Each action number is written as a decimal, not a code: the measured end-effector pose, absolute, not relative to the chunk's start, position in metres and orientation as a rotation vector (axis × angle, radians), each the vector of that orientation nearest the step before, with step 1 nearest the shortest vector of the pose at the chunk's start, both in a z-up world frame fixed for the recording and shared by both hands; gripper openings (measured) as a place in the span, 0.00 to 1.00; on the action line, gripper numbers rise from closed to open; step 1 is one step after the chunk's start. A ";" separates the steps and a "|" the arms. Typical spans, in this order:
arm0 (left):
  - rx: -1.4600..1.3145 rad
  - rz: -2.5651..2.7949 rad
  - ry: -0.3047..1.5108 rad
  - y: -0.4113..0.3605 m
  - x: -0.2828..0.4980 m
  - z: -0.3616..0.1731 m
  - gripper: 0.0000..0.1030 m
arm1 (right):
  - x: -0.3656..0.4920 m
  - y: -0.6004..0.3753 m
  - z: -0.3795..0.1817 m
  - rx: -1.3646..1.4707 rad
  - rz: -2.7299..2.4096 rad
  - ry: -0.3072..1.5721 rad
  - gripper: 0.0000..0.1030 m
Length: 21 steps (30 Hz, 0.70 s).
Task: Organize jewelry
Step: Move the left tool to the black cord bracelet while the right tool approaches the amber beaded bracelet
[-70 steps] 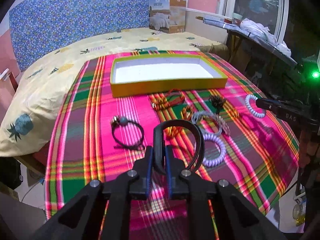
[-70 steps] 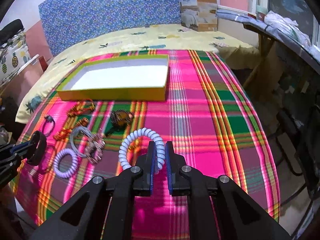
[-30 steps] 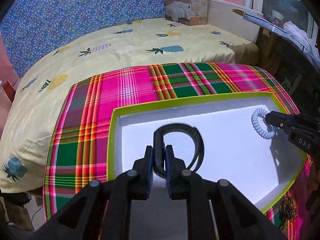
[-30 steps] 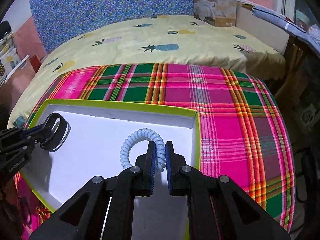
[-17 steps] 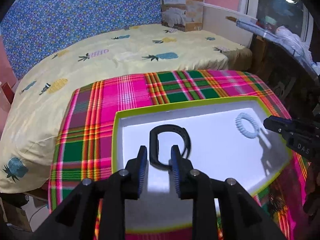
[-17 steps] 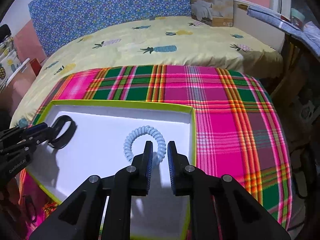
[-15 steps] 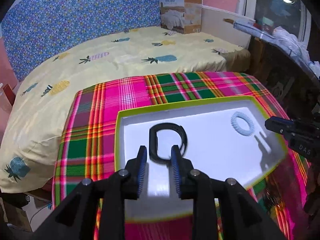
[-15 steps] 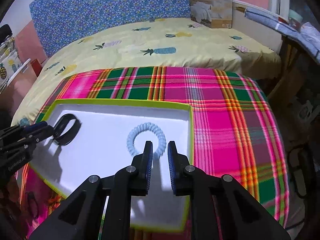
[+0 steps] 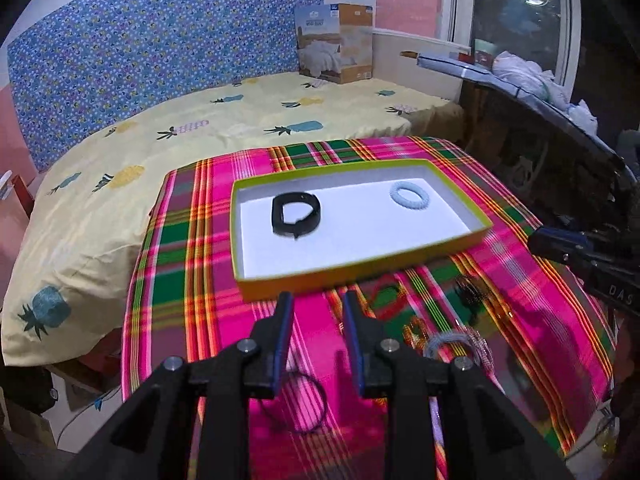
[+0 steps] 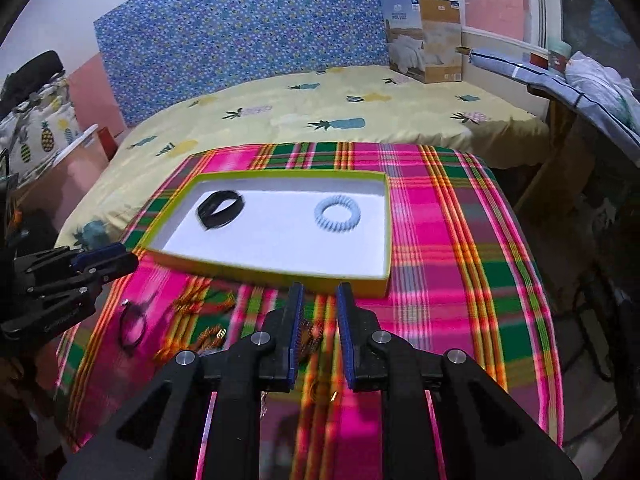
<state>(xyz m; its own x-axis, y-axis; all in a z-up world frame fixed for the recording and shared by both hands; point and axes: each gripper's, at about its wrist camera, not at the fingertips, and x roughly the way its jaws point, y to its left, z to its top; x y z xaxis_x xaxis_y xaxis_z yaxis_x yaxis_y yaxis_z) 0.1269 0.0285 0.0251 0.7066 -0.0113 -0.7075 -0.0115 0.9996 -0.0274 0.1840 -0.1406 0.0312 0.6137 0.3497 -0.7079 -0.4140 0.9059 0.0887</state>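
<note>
Both claws have withdrawn from the tray [image 9: 478, 222]: left claw [image 9: 318, 316] and right claw [image 10: 318, 306] apart, empty (black band [image 9: 295, 214], coil tie [image 9: 409, 202] deposited). Next, centre over one loose bracelet [image 9: 298, 404].

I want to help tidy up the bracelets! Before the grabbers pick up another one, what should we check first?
1. Left gripper empty: ok, its jaws stand apart with nothing between them.
2. Right gripper empty: ok, nothing is pinched between its pads.
3. Black bracelet inside the yellow-green box: ok, lying on the white floor.
4. Pale blue coil band in the box: ok, apart from the black one.
5. Room left in the box: ok, plenty of white floor shows.
6. Which piece on the plaid cloth comes next: cannot tell, the remaining pieces look blurred and partly hidden by the grippers.
</note>
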 end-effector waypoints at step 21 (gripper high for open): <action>-0.081 0.014 0.786 0.026 0.048 0.003 0.33 | 0.101 -0.159 -0.004 -0.046 0.441 0.845 0.43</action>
